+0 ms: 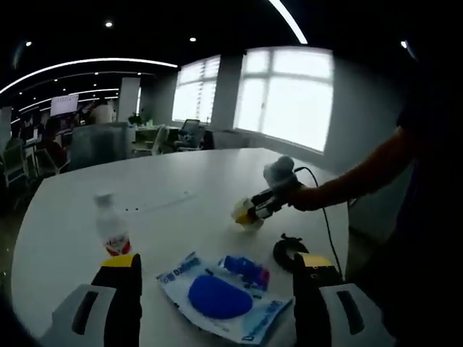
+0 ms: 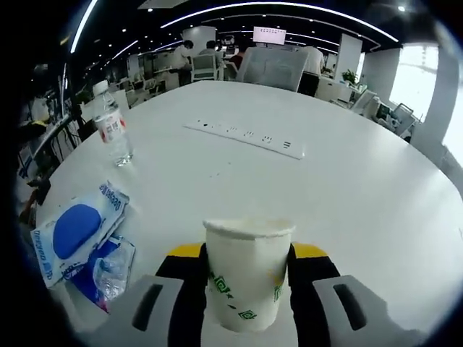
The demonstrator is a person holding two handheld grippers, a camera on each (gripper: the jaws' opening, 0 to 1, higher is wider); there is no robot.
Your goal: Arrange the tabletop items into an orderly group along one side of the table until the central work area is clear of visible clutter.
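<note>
Gripping a paper cup (image 2: 248, 271) between closed right gripper (image 2: 246, 289) jaws above the white table (image 2: 347, 181); hovering left gripper (image 1: 217, 289) wide open, empty. Awaiting grouping: water bottle (image 2: 112, 126), blue packet (image 1: 217, 296), black cable coil (image 1: 289, 249).

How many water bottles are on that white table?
1. A single water bottle stands upright near the table's edge, beyond the blue-and-white packet; the left gripper view shows the same bottle. Others may sit outside the views.

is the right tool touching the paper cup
Touching. In the right gripper view the right tool has both jaws pressed against the paper cup.
</note>
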